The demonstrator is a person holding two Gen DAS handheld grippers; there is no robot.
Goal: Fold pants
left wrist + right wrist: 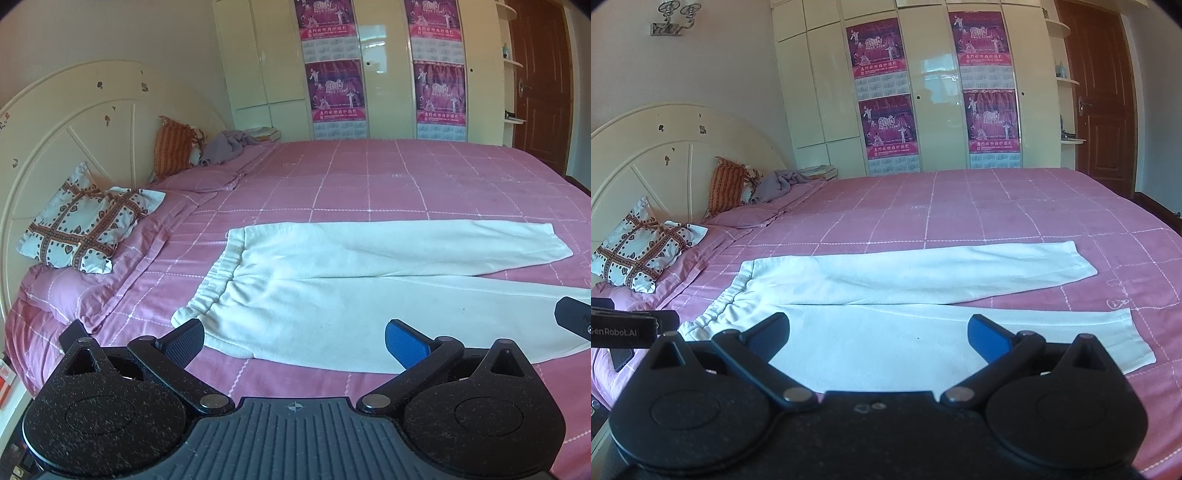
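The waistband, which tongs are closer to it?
Left. The left tongs sit open right beside the waistband; the right tongs sit open farther along the near leg.

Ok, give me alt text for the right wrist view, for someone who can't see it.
White pants lie flat and unfolded on a pink checked bedspread, waistband to the left, legs stretching right. The right gripper hangs open over the near leg, holding nothing. A patterned pillow, cream headboard and wardrobe with posters sit behind.

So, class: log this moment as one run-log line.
white fleece pants: flat, unfolded | left hand-held gripper: open | right hand-held gripper: open
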